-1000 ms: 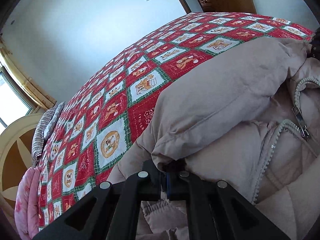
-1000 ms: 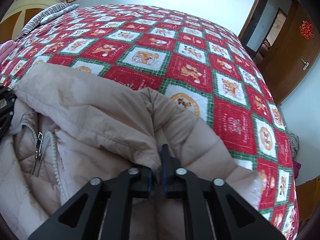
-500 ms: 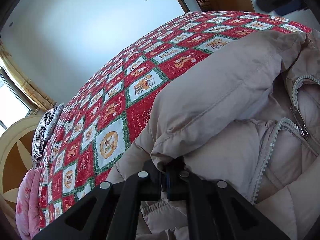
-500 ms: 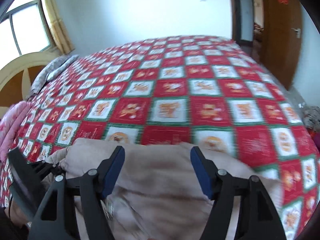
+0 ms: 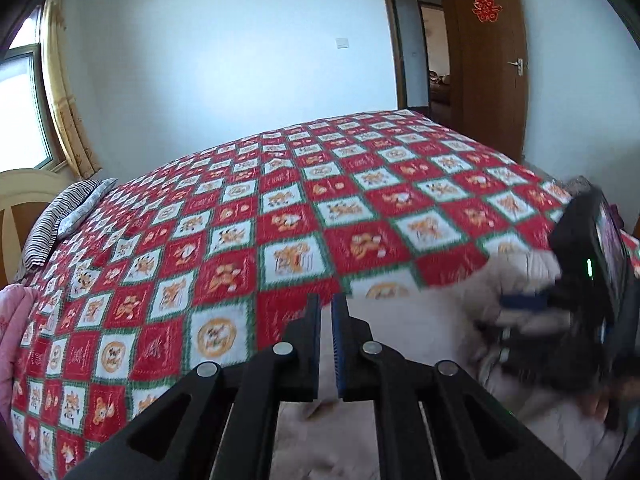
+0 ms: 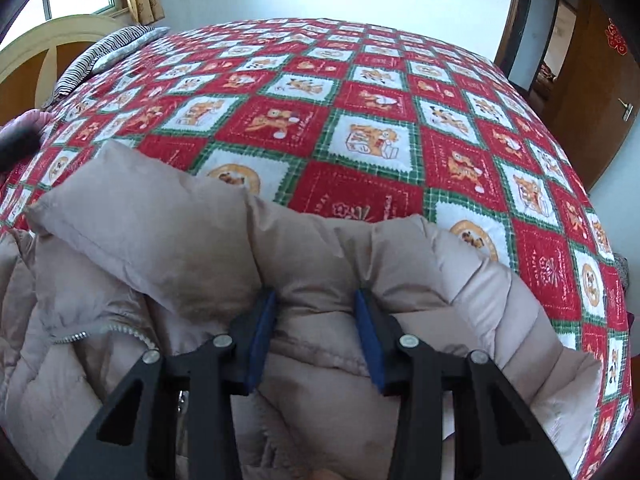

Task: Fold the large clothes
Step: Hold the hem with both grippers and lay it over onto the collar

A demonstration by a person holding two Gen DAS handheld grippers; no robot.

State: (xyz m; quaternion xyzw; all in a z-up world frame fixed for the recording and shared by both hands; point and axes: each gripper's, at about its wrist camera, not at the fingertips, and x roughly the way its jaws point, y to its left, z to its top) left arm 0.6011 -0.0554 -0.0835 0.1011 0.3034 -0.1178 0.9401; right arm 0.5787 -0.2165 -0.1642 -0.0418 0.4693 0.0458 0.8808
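Note:
A beige padded jacket (image 6: 304, 280) lies on the bed; its zipper (image 6: 100, 334) shows at the left of the right wrist view. My right gripper (image 6: 316, 320) is open, its blue pads either side of a fold of the jacket. My left gripper (image 5: 326, 322) is lifted above the jacket (image 5: 400, 320), jaws nearly together with a narrow gap and nothing between them. The right gripper also shows in the left wrist view (image 5: 532, 316), blurred, at the far right on the jacket.
The bed has a red, white and green checked cover (image 6: 360, 120). A striped pillow (image 5: 68, 212) and a curved headboard (image 6: 60, 48) lie at the left. A pink cloth (image 5: 12, 320) sits at the left edge. A wooden door (image 5: 488, 60) stands at the back right.
My left gripper has let go of the jacket fold and lifted clear of it. My right gripper opened, swung up, then came back down with its pads around a jacket fold.

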